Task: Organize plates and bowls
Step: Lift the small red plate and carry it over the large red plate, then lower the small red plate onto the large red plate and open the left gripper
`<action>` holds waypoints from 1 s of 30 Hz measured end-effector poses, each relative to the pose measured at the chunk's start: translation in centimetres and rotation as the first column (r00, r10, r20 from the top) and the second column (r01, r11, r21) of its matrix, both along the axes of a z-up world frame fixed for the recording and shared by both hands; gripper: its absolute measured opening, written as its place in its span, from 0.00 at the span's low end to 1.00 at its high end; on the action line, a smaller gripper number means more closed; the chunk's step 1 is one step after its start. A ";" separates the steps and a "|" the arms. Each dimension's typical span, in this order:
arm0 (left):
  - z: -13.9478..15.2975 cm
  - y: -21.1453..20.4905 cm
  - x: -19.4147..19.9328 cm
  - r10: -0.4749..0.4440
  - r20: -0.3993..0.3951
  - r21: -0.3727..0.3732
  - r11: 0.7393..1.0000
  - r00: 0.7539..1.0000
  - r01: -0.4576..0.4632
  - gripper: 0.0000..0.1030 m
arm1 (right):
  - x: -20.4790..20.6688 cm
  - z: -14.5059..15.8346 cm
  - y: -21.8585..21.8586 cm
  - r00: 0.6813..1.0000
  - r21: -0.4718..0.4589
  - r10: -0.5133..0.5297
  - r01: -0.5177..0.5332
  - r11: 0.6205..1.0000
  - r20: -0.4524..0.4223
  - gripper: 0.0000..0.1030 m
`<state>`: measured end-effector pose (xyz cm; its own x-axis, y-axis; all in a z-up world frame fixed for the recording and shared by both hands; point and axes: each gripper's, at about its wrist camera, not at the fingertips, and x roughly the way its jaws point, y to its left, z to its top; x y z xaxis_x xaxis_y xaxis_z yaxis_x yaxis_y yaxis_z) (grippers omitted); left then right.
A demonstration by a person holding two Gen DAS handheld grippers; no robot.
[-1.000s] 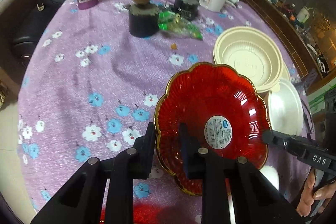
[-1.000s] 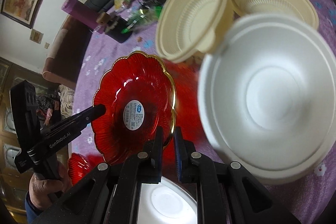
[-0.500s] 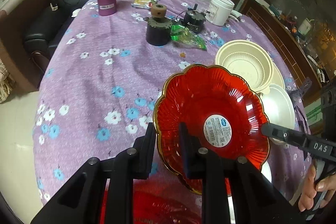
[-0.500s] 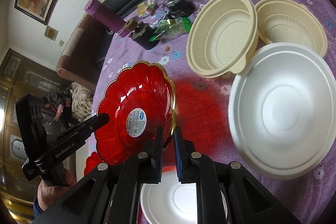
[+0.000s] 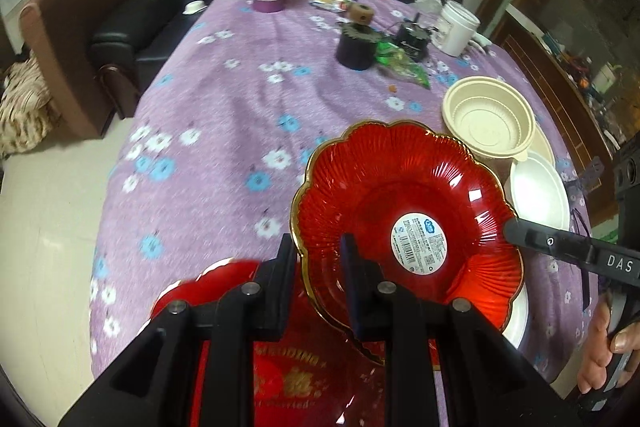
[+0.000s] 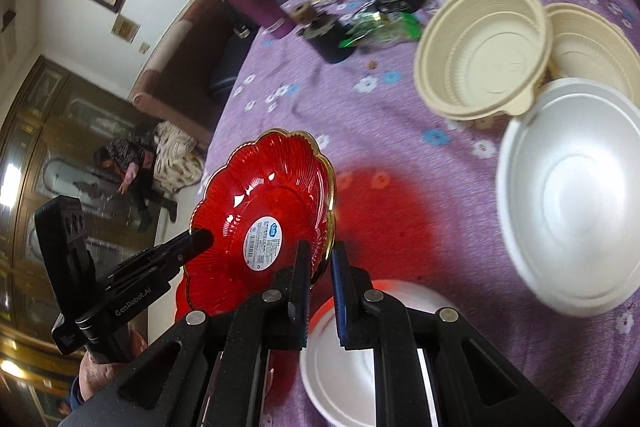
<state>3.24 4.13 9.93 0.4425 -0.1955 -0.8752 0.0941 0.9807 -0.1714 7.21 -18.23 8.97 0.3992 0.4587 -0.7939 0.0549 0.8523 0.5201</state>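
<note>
Carrying the red plate clamped at opposite rims, left hand-held gripper at 7 o'clock and right hand-held gripper at 3, the likely next move is lowering it level onto the red plate stack below.

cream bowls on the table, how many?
2. One cream bowl sits tilted, leaning on the second cream bowl behind it, both beside the white foam bowl. More could be nested unseen.

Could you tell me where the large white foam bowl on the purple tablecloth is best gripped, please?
Grip the large white foam bowl at its near rim, one finger inside, one outside, coming from above. It sits open side up with a thin raised lip, and the cream plastic bowls crowd its far side.
</note>
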 end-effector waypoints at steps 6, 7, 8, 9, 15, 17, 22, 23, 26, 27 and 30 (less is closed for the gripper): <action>0.1 1.9 -2.9 0.063 0.000 -0.002 0.998 0.998 -0.063 0.21 | -0.5 -0.3 2.2 0.997 0.000 0.073 -0.073 0.997 -0.009 0.11; 0.1 2.2 -3.2 0.070 -0.001 -0.004 0.998 0.998 -0.070 0.21 | -0.6 -0.4 2.6 0.996 0.001 0.084 -0.084 0.996 -0.011 0.11; 0.1 2.4 -3.7 0.080 -0.003 -0.005 0.997 0.997 -0.080 0.21 | -0.7 -0.4 3.0 0.995 0.001 0.098 -0.098 0.995 -0.013 0.11; 0.0 2.7 -4.3 0.092 -0.004 -0.003 0.996 0.996 -0.092 0.21 | -0.9 -0.5 3.3 0.994 -0.001 0.107 -0.107 0.994 -0.014 0.11; -0.5 4.4 -7.1 0.146 -0.014 -0.012 0.989 0.989 -0.146 0.21 | -1.7 -1.2 5.4 0.985 -0.001 0.171 -0.171 0.985 -0.034 0.11; -0.9 4.9 -8.0 0.164 -0.021 -0.014 0.986 0.986 -0.164 0.21 | -2.1 -1.6 6.0 0.981 -0.003 0.191 -0.191 0.982 -0.045 0.11; -1.9 6.1 -10.1 0.200 -0.037 -0.026 0.979 0.979 -0.201 0.21 | -2.7 -2.5 7.8 0.968 -0.015 0.241 -0.242 0.970 -0.063 0.11; -2.1 6.4 -10.5 0.209 -0.041 -0.029 0.977 0.977 -0.210 0.21 | -2.8 -2.6 8.2 0.966 -0.017 0.250 -0.252 0.968 -0.066 0.11; -2.9 7.2 -11.3 0.230 -0.053 -0.031 0.972 0.972 -0.232 0.21 | -3.2 -3.0 9.2 0.958 -0.032 0.277 -0.279 0.960 -0.069 0.11; -3.2 7.4 -11.5 0.237 -0.059 -0.033 0.970 0.970 -0.239 0.21 | -3.3 -3.1 9.5 0.956 -0.039 0.286 -0.289 0.957 -0.070 0.11; -3.7 7.9 -11.8 0.245 -0.067 -0.028 0.969 0.967 -0.247 0.21 | -3.7 -3.8 10.6 0.948 -0.055 0.308 -0.312 0.948 -0.079 0.11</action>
